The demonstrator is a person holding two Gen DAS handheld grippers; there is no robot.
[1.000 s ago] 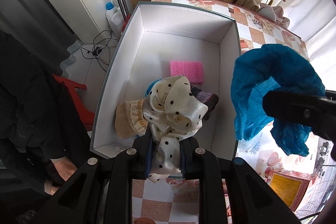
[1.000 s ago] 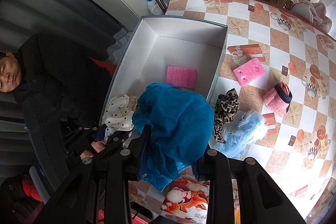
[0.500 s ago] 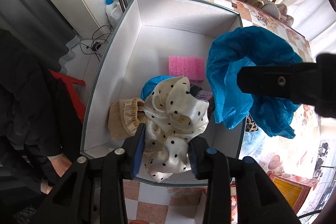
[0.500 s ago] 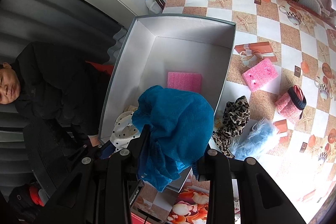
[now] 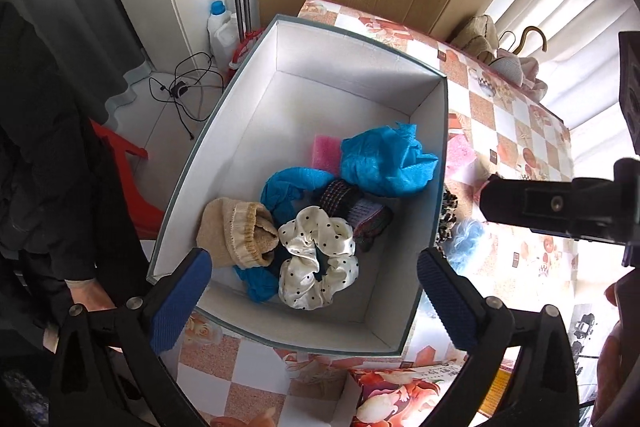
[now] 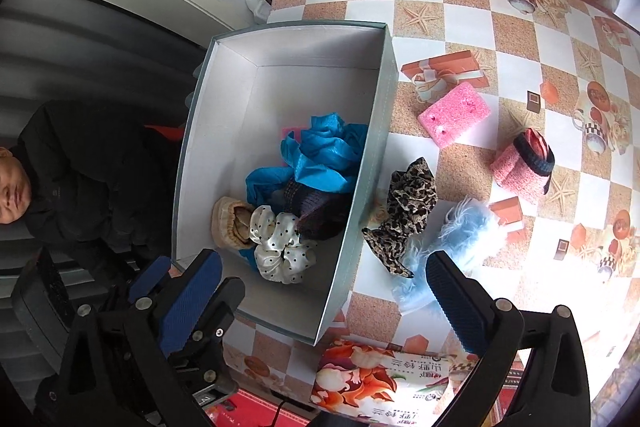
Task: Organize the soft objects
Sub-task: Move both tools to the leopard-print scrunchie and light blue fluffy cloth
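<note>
Both cloths have dropped: the spotted white scrunchie (image 5: 316, 263) and crumpled blue cloth (image 5: 384, 163) now lie in the white box (image 5: 344, 91). Each jaw pair has just been opening. Left hand-held gripper (image 5: 312, 291) and right hand-held gripper (image 6: 324, 295) point down, spread wide, holding nothing.

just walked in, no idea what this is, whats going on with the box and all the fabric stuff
A person with a gripper in each hand is sorting soft things into the white box. Both the left gripper and the right gripper have just been opening and hold nothing. The dotted scrunchie and blue cloth now lie in the box. A leopard scrunchie, a fluffy blue piece and a pink sponge are still on the table.
</note>
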